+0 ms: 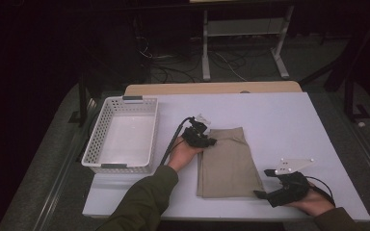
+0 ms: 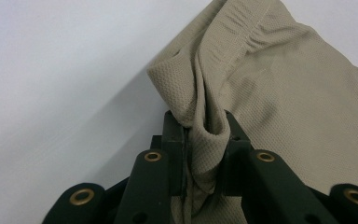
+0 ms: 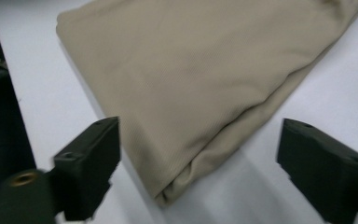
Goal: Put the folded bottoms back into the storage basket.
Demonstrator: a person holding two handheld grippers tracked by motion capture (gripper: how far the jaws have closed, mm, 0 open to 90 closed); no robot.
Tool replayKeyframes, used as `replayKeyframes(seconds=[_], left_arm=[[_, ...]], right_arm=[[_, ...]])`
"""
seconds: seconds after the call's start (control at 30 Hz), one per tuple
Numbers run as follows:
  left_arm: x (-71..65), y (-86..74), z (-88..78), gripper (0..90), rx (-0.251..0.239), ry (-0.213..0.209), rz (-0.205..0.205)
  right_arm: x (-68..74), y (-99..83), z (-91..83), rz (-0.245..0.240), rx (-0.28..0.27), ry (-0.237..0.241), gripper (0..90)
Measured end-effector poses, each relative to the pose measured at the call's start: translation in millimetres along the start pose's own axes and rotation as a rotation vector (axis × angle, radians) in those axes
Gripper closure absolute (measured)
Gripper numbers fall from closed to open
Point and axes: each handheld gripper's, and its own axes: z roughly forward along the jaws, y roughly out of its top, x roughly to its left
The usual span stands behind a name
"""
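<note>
Left gripper view: your left gripper pinches the tan cloth at its corner. Your right gripper gapes wide, the cloth's near corner between its jaws.

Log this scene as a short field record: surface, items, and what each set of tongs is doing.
surface: white table
garment: folded beige cloth, lying flat near the table's middle
container: white perforated basket, left of the cloth, nothing visible inside
left tongs: shut on the cloth, pinching a bunched fold at its far left corner
right tongs: open, jaws spread either side of the cloth's near right corner, not gripping it
hands: one on each tool, coming in from the near edge
</note>
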Motion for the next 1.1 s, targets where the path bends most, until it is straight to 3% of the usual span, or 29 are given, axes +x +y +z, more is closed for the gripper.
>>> replayKeyframes(seconds=[0.13, 0.4, 0.53, 0.8, 1.1], left_arm=[[0.2, 0.7, 0.5, 76.3, 0.0, -0.003, -0.006], [1.1, 1.1, 0.3, 76.4, 0.005, -0.007, -0.005], [1.6, 0.9, 0.1, 76.4, 0.006, -0.01, -0.004], [2.5, 0.8, 0.2, 76.6, 0.003, -0.019, -0.013], [3.6, 2.2, -2.6, 78.0, -0.001, -0.037, 0.0]], right_arm=[[2.7, -1.7, 1.4, -0.014, 0.031, 0.017, 20.8], [9.5, -3.2, 10.3, -0.063, 0.098, 0.004, 33.7], [13.2, -1.0, 11.5, -0.106, 0.105, -0.023, 48.0], [13.8, 4.7, 15.0, -0.121, 0.108, 0.017, 75.1], [10.9, 11.3, 16.0, -0.116, 0.085, 0.053, 79.9]])
